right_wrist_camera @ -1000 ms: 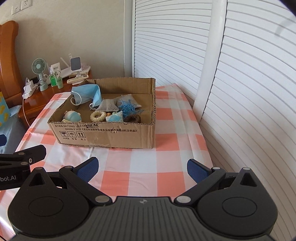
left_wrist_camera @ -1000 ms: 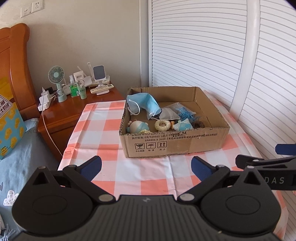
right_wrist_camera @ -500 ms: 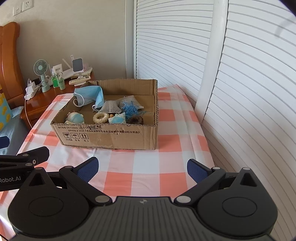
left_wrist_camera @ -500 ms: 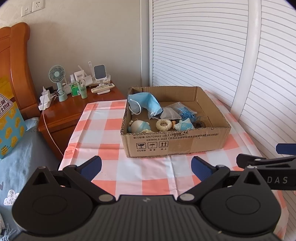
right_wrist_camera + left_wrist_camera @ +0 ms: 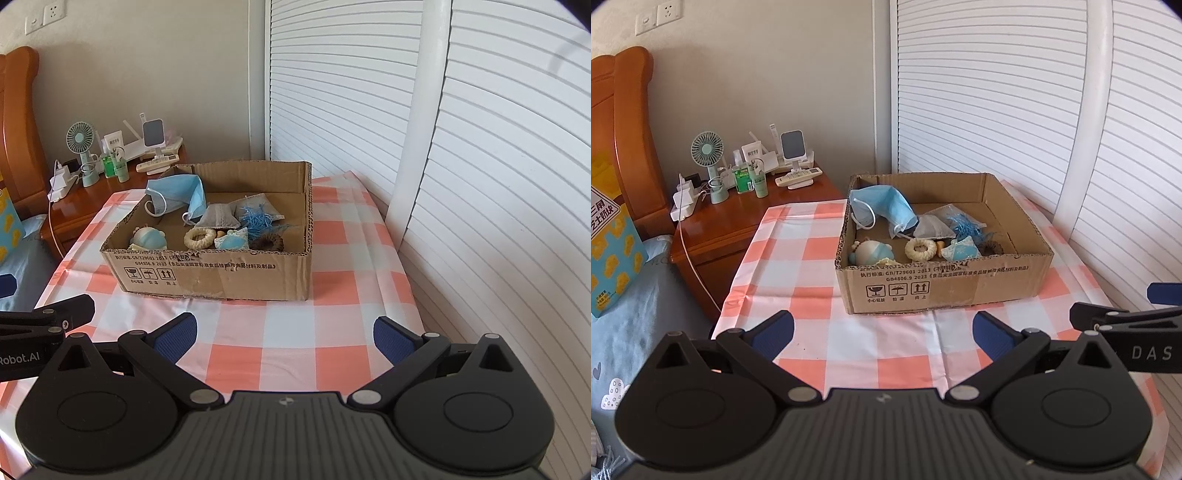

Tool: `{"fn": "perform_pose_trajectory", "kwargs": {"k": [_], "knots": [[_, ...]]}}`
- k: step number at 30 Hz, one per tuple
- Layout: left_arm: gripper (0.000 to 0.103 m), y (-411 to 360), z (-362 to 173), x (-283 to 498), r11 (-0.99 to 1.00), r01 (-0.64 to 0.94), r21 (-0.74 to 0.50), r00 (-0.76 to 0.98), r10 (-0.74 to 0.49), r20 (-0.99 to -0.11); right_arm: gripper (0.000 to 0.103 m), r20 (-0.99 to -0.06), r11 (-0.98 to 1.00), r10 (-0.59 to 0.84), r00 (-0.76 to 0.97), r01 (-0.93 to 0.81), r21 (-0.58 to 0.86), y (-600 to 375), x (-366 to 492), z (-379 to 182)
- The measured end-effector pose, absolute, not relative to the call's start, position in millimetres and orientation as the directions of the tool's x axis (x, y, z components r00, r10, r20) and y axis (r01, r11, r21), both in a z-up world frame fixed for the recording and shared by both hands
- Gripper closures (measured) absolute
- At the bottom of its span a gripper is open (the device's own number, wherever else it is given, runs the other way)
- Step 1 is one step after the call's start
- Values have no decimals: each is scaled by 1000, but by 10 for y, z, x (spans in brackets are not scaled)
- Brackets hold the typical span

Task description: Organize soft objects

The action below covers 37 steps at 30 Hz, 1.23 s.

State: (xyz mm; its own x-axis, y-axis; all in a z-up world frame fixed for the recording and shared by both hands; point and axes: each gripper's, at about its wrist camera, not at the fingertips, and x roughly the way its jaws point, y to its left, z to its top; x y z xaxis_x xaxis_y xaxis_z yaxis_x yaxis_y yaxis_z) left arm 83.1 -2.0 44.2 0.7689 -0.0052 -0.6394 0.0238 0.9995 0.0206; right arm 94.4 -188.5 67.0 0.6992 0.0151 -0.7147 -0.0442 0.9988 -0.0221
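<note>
Both views now show the cardboard box [image 5: 942,288] a little nearer than a second ago. I hold my left gripper [image 5: 882,330] and right gripper [image 5: 284,334] wide open and empty. Soft things, including the face mask [image 5: 886,206], lie inside; whether sorting is starting or finished, I cannot tell.

Box [image 5: 942,288] near wall hides the lower parts of the toy [image 5: 871,253], ring [image 5: 919,249] and pouch [image 5: 960,251] in the left view. Dark round item [image 5: 266,243] by the right wall: identity cannot be told. Mask [image 5: 177,192] covers part of the box floor and left rim. Small print on the box front unreadable. Right gripper body cut off by the left view's right edge; left gripper body cut off by the right view's left edge. Nightstand [image 5: 738,218] items too small to identify, apart from the fan [image 5: 707,151]. Bench [image 5: 258,332] near edge hidden behind the gripper housings.
</note>
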Motion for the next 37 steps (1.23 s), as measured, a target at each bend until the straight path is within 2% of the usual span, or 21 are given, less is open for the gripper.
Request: {"fn": "perform_pose_trajectory", "kwargs": {"k": [37], "knots": [[1,-58,442,829,999,24,31,765,1,-644,0,-712,999,13,702,-37,-19,-1920,932,671]]}}
